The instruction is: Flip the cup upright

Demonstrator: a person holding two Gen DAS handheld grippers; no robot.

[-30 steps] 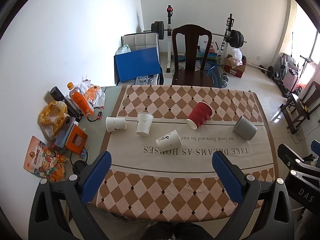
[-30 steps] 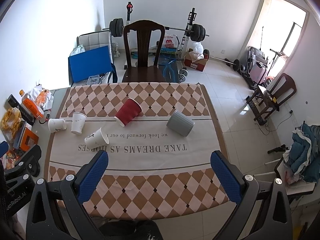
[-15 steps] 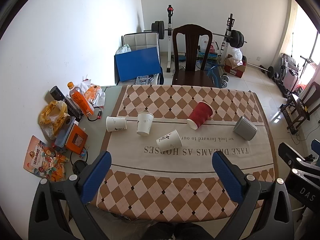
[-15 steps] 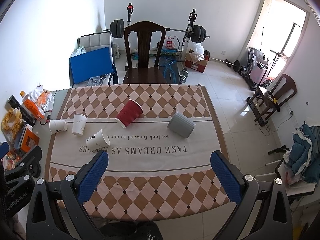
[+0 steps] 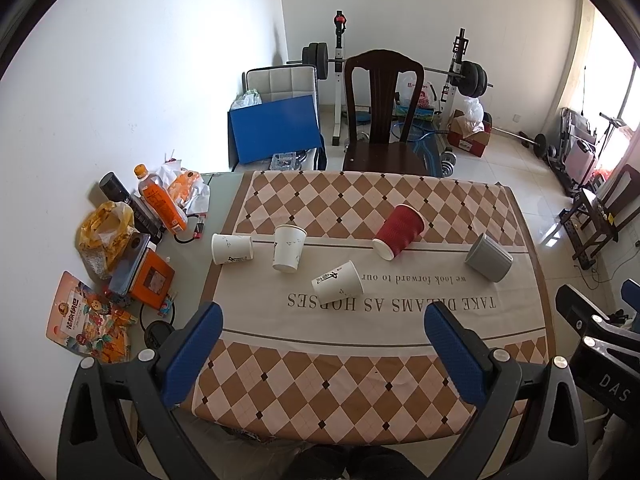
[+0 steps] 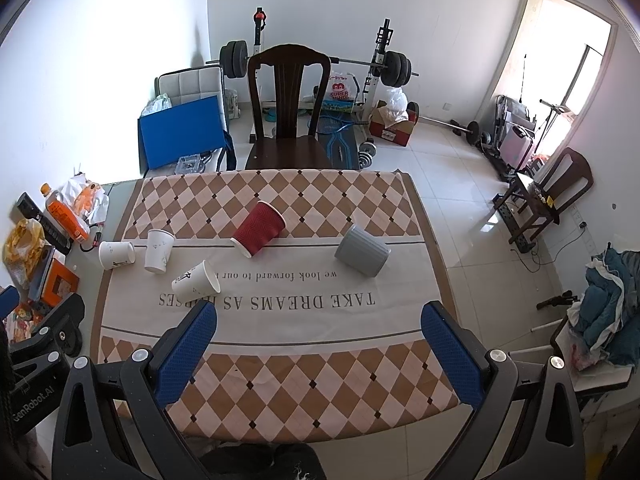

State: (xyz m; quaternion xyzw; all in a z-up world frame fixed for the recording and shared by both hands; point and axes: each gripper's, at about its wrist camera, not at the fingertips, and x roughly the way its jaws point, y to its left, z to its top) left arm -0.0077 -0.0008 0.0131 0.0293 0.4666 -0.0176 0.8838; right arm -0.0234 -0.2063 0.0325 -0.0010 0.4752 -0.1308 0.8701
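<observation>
- Left gripper, right gripper: blue textured pads spread wide, empty.
- Ribbed red paper cup on its side, mid checkered tablecloth.
- Ridged grey cup tipped, right of it.

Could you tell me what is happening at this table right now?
A person holds the left gripper and the right gripper open above the near edge of the checkered tablecloth, gripping nothing. Ahead, the red cup, grey cup and two white paper cups lie tipped over; a third white cup already stands upright.
</observation>
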